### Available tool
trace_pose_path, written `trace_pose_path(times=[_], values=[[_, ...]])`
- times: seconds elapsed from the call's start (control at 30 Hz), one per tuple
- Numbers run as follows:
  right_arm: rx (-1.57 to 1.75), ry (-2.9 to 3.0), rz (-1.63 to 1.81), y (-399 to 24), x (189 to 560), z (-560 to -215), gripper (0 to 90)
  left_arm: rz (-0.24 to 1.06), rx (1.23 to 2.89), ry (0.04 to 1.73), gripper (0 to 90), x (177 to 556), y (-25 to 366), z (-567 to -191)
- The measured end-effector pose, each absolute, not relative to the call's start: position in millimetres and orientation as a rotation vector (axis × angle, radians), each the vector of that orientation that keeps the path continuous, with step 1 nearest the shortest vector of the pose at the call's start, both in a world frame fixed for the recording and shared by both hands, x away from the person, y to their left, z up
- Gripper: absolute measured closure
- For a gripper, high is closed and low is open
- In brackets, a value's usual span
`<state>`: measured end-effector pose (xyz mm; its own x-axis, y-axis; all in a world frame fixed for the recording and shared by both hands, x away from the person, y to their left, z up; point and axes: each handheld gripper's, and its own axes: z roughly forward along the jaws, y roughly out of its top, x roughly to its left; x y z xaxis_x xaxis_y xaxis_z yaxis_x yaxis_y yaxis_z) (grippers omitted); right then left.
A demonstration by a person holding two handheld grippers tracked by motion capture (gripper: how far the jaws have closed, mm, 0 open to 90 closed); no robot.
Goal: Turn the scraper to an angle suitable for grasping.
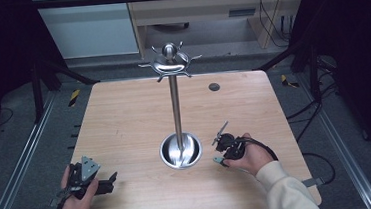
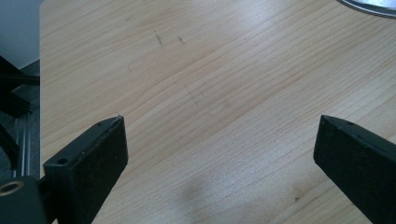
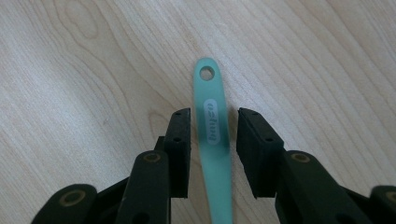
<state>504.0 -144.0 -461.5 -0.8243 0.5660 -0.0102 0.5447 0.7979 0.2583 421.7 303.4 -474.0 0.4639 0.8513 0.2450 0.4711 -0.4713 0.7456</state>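
Left gripper (image 2: 219, 140): jaws spread wide over bare table (image 2: 210, 70)
Right gripper (image 3: 214, 135): jaws astride the teal handle (image 3: 212, 126), gaps showing either side; released
Teal handle: lay flat near stand (image 1: 179, 150)

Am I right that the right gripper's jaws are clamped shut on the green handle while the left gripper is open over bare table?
Not quite. In the right gripper view the right gripper straddles the green handle with a gap on each side, so it is open, not clamped. The left gripper is indeed open over the bare table.
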Motion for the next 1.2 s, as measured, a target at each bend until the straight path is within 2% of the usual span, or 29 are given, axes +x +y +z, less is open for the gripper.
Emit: trace_pose_path(times=[0.63,1.2], values=[[0.904,2.891,0.340,-142,505,-462,74.3,0.822,2.118,1.094,2.7,422,304,-474],[0.899,2.753,0.552,-154,495,-383,74.5,0.830,2.111,1.094,2.8,422,304,-473]])
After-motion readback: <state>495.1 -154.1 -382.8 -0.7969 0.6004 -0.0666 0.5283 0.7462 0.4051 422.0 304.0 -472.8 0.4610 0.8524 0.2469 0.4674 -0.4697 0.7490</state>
